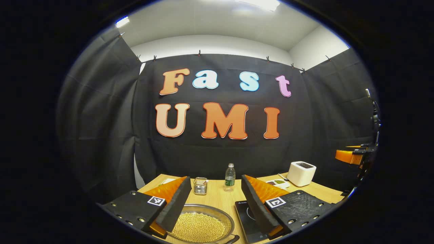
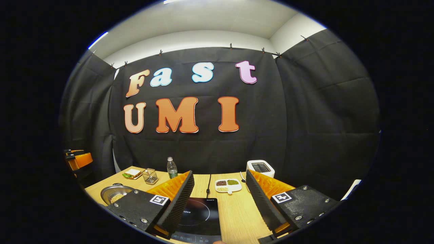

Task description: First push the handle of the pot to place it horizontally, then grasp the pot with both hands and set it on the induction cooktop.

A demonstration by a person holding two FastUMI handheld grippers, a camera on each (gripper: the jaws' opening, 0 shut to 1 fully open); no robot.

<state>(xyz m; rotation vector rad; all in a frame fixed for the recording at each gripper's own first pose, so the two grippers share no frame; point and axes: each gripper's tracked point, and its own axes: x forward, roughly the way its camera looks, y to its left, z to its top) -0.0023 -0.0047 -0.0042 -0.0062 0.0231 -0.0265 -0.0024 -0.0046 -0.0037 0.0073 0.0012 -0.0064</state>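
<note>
Left gripper (image 1: 214,206), seen in the left gripper view: jaws spread wide and holding nothing, raised above the wooden table (image 1: 217,196). Between and below its fingers lies the pot (image 1: 200,226), a shallow metal pan filled with yellowish grains; a dark handle (image 1: 232,240) curves out at its near right edge. Just right of the pot sits the induction cooktop (image 1: 247,217), a flat black slab, apart from the pot and partly hidden by the right-hand finger. Right gripper (image 2: 220,203), seen in the right gripper view: jaws likewise wide apart and empty, poised over the cooktop (image 2: 200,217), whose ring marking shows between the fingers. In that view the pot (image 2: 115,195) rests near the table's left edge, well left of the cooktop. Farther back on the table: a small wire basket (image 1: 200,186), a clear water bottle (image 1: 230,177) with a green label, a divided white dish (image 2: 228,185) of beans, a sandwich (image 2: 132,174) on a plate, and a white toaster (image 1: 301,173) at the far right. A black cloth wall (image 1: 217,152) closes the booth behind the table.
</note>
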